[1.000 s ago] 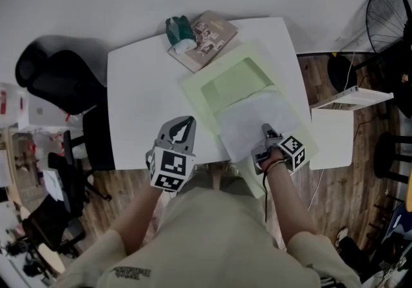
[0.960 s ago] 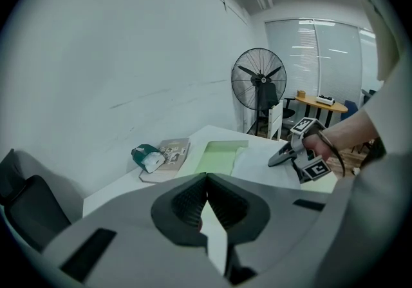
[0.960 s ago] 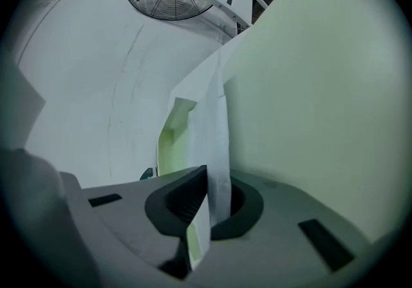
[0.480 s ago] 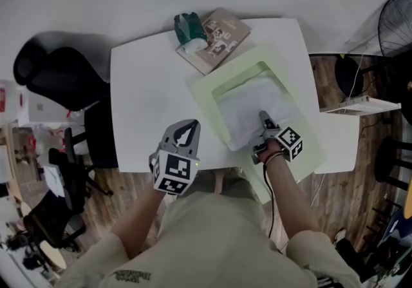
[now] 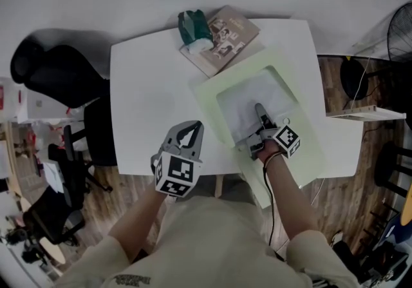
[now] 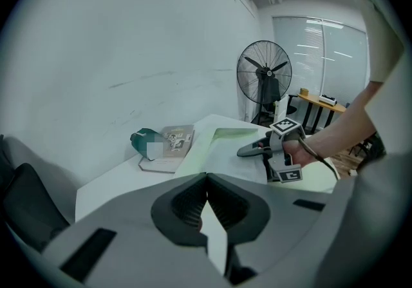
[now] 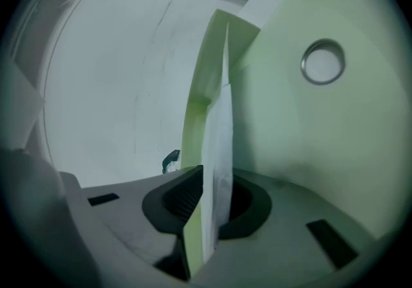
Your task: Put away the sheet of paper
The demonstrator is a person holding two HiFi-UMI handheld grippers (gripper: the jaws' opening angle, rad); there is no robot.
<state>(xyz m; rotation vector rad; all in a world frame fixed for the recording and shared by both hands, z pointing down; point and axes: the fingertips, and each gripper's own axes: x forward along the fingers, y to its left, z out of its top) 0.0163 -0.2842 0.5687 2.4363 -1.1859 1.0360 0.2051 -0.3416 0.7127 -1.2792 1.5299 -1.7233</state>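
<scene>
The sheet of paper [image 5: 252, 95] lies white inside the window-like opening of the light-green folder [image 5: 304, 146], most of it under the folder's front layer and only its near edge out toward the person. That near edge is where the right gripper [image 5: 259, 111] has it: the 2 jaws are clamped on the sheet. In the right gripper view the paper stands edge-on between the pads, and a thin strip of the folder's green runs along its left face. I cannot tell whether that strip is pinched too. The gripper lies low over the folder's near half, rolled onto its side and pointing into the opening. A round ring [image 7: 322, 61] sits on the folder's green surface to the right of the sheet.

The left gripper [image 5: 190, 129] is to the left of the folder, apart from it, over the near edge of the white table [image 5: 148, 93]. Its jaws are closed tip to tip, with nothing between them.

Beyond the folder's far-left corner, 1 book [image 5: 226, 37] lies flat, touching or just overlapping that corner, with a teal pouch [image 5: 192, 28] resting on its left end.
</scene>
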